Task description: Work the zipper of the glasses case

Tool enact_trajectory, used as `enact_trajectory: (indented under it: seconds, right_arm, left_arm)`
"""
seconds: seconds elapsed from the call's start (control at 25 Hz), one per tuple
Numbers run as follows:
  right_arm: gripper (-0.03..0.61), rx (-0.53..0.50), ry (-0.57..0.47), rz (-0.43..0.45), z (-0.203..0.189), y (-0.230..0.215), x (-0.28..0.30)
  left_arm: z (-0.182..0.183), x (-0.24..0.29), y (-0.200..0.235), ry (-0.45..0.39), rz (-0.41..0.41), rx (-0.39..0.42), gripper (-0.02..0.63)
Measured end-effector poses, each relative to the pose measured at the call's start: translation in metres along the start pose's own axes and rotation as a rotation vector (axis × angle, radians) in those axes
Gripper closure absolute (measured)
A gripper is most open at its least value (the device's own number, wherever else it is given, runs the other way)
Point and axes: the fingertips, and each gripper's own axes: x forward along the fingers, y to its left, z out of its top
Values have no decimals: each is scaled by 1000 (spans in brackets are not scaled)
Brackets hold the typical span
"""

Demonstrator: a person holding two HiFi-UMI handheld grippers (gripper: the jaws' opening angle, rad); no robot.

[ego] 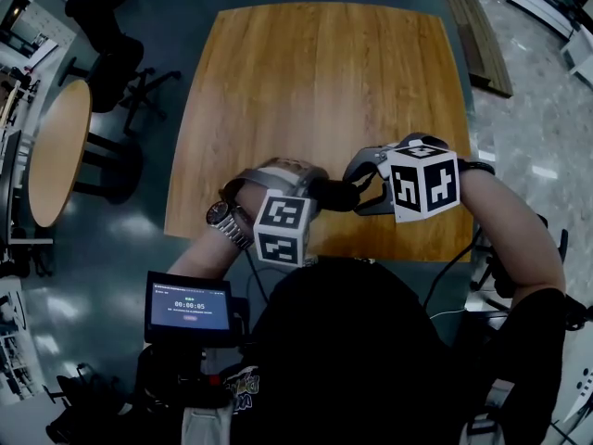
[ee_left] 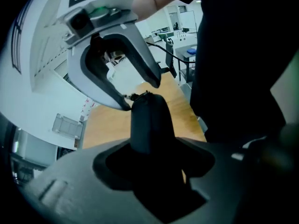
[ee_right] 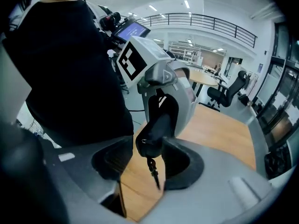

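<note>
**Left tongs pinch the case, right tongs loose at the zipper end**

Nearest in the head view is the person's dark top. A small lit screen (ego: pixel 189 306) sits at near left, and there is a wristwatch (ego: pixel 220 215) on the left wrist.

The 2 grippers meet over the near edge of the wooden table (ego: pixel 315 82). Each carries 1 marker cube, the left cube (ego: pixel 281 229) nearer than the right cube (ego: pixel 423 182).

The left gripper (ego: pixel 313 193) points steeply down. Its jaws are clamped on the glasses case (ego: pixel 335 195), with the dark body filling the gap between them. The case sits between the 2 grippers, above the near part of the table. In the right gripper view wood shows under its end, so it looks clear of the top.

The right gripper (ego: pixel 369 191) comes in from the right with its jaws part spread. The end of the case sits between them, against the jaw at that view's right. The other jaw is apart from it, with a strip of table showing in the gap.

The zipper pull (ee_right: pixel 153 168) hangs straight down from that end. It is loose between the jaws and not pinched. In the left gripper view, 1 tip of the right gripper meets the far end of the case.

Farther off, a round table (ego: pixel 57 151) stands at left. A dark office chair (ego: pixel 116 63) is at far left and a wooden bench (ego: pixel 477 35) at far right. There is glossy floor (ego: pixel 537 137) on the right.
</note>
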Motion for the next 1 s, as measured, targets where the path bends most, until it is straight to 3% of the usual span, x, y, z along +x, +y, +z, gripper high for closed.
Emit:
enact_trajectory:
  seconds: [0.24,0.32,0.48,0.76,1.0]
  right_arm:
    - [456,-92,40,-28,3,-1,5]
    - [535,-118,49,-44,3,-1,5]
    - [535,-125,30,-97,2,-9,3]
    - [527,-105,49,-84,-6,-3,3]
    - [526,-54,4,-94,-8,-6,-2]
  left_arm:
    - [-8,1,1,13,-1,-8,347]
    - [-12,0,4,-1,4,-36,347]
    - [-15,-4,10,-33,10,-84,348]
    - [-7,-8,11,-41,39,-42,350]
    - [-5,-11,15,-96,77,-67,353]
